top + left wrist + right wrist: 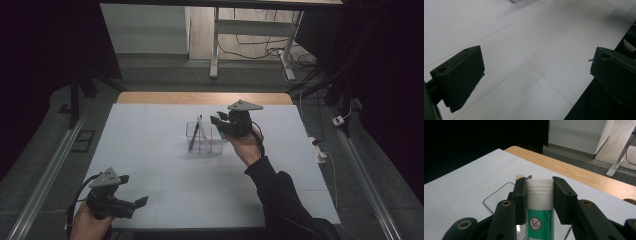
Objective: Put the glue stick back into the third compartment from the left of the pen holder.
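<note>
Glue stick (539,205), a smooth cylinder with white cap and green label, sits clamped upright in the right gripper (226,123) above the clear plastic organizer (204,138), likely for dropping in beside a blue pen (194,136). At far left, the left gripper (134,205) waits released over the white table (200,190).

My table (150,200) wears white sheeting, wood edge (200,97) at twelve o'clock. Grey floor (165,70) beyond; a desk frame (215,45) at one o'clock; dark curtains (45,45) flank me.

Green tube (539,223) (white cap (539,187))
</note>
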Tool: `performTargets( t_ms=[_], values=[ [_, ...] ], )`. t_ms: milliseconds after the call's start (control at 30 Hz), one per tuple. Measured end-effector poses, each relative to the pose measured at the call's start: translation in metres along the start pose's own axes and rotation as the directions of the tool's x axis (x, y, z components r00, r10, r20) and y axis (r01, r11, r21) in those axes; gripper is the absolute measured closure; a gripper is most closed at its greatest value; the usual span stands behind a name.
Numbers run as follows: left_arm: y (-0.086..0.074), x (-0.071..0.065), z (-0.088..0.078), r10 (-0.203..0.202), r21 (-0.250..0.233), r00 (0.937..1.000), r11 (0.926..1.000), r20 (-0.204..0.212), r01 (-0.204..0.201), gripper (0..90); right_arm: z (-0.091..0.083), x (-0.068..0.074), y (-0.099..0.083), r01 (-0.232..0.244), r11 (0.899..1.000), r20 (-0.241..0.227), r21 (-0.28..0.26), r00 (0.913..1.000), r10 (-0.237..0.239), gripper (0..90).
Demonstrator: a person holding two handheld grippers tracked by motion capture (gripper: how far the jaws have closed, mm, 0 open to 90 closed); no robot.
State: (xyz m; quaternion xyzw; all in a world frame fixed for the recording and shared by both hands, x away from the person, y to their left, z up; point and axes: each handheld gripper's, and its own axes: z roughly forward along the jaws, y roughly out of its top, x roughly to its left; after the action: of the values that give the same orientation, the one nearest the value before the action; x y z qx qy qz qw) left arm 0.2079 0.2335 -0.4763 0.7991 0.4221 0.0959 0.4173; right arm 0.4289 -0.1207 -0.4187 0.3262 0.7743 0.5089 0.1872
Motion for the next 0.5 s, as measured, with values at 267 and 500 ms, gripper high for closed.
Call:
performTargets(
  t_ms=[267, 500],
  values=[
    [-0.001, 0.001, -0.001, -0.005, 0.000, 1.0000, 1.0000, 0.004, 0.005, 0.0, 0.018, -0.002, 0.000, 0.003, 1.000, 0.018, -0.029, 0.9998, -0.002, 65.6],
    [-0.002, 0.002, -0.002, -0.009, 0.005, 1.0000, 0.9999, 0.000, 0.009, 0.0, 0.030, -0.003, -0.002, 0.013, 0.999, 0.031, -0.046, 0.9995, -0.012, 65.5]
  ],
)
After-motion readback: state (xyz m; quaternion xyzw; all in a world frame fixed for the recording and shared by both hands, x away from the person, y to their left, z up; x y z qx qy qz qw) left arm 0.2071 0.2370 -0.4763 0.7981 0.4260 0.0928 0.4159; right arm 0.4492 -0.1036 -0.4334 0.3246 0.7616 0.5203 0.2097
